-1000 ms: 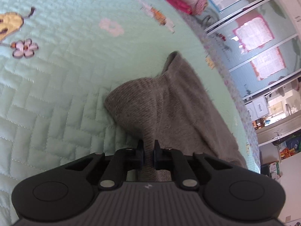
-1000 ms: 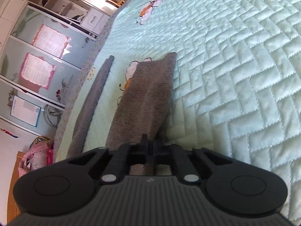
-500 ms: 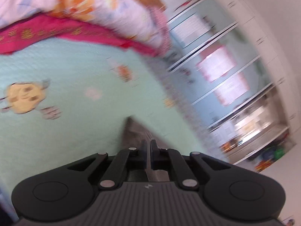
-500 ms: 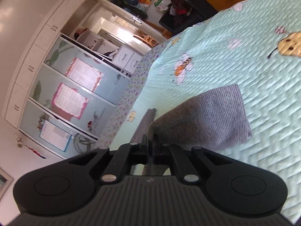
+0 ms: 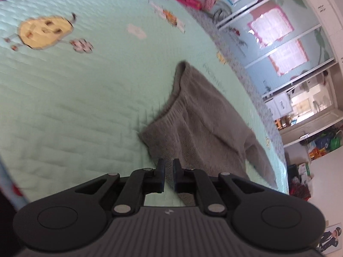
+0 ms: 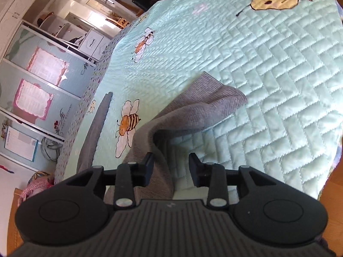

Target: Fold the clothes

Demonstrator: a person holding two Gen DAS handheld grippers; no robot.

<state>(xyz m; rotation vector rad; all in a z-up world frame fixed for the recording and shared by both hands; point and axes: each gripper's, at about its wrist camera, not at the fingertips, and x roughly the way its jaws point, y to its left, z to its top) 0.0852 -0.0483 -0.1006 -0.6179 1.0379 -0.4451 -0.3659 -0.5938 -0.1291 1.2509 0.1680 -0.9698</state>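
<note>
— The right tongs [image 6: 171, 167] are letting go now. A second ago they were pinched shut on the hem of that grey knit sweater [image 6: 193, 111]; now the jaws are opening, and the cloth only hangs by the left pad [image 6: 148, 167], nothing pressing on it from the other side.

— And the left tongs [image 5: 169, 175]?

— Clamped nearly shut on the near edge of the sweater [image 5: 203, 128], same as before. The knit runs straight up between the pads and drapes away over the mint-green quilted bedspread [image 5: 75, 107].

— So where does the garment lie?

— On the bed, near its edge on the wardrobe side. In the right view the body is doubled over itself, the ribbed hem laid far and right, and a sleeve [image 6: 96, 128] stretches out long and flat to the left, beside the embroidered bee [image 6: 128, 124]. A second ago the piece was held up narrow between both tongs; now it has been carried over and set down wider.

— Meaning one fold is laid?

— I'd judge so. The right side is released onto the bedspread, the left not yet. The sleeve still sticks out loose, so I'd guess that gets tucked in afterwards.
</note>
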